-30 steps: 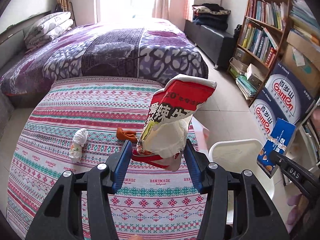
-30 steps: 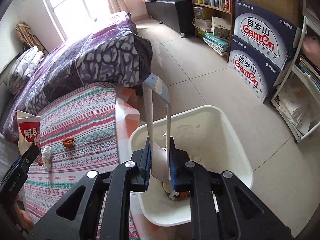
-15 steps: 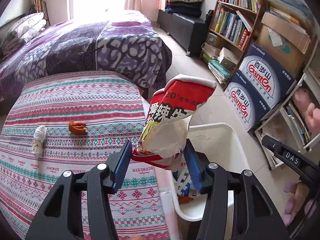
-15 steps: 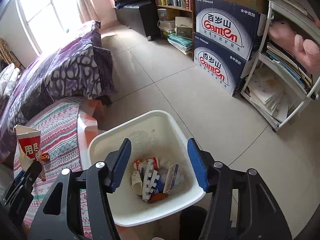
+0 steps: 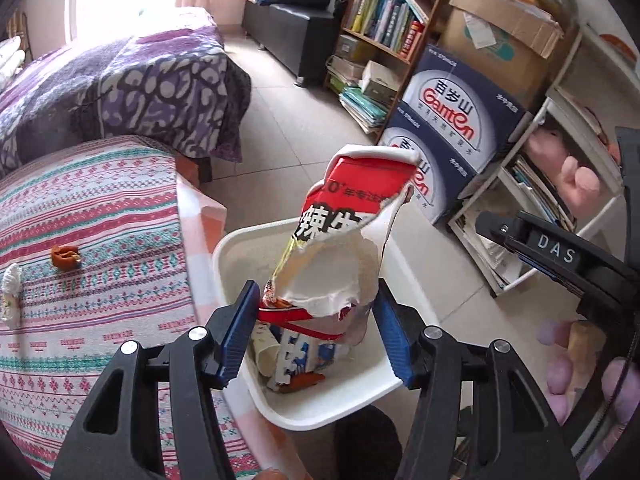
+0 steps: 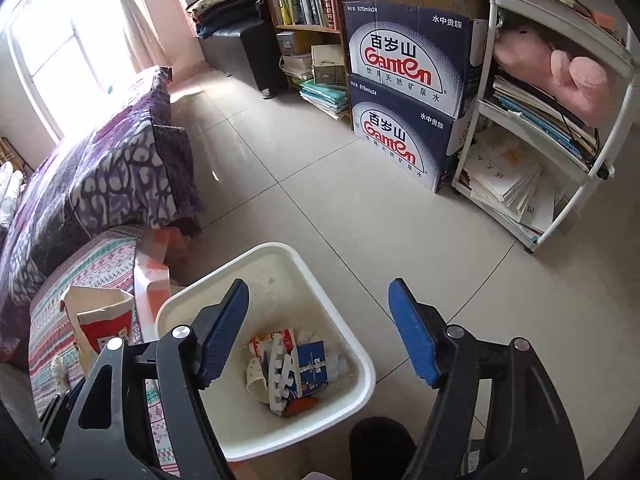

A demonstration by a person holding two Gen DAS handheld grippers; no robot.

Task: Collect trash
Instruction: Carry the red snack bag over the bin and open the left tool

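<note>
A torn red and white snack bag [image 5: 344, 248] stands upright between the blue pads of my left gripper [image 5: 316, 328], above the white bin [image 5: 228, 248]. The jaws are opening, and the bag's crumpled sides still touch both pads. My right gripper [image 6: 318, 332] hangs over the same bin [image 6: 280, 248] with its jaws opening wide and nothing between them. A blue and white carton [image 6: 312, 364] lies among other scraps in the bin. An orange peel [image 5: 64, 256] and a white tissue wad [image 5: 10, 292] rest on the striped tablecloth [image 5: 100, 208].
The bin stands on the tiled floor against the table's right edge. A purple bed [image 5: 140, 80] lies behind the table. Stacked Ganten boxes [image 6: 404, 92], a bookshelf [image 5: 384, 20] and a white rack [image 6: 560, 140] line the far side of the open floor.
My left gripper has carried the snack bag rightward from over the table to above the bin. My right gripper has let the carton drop into the bin and spread its jaws.
</note>
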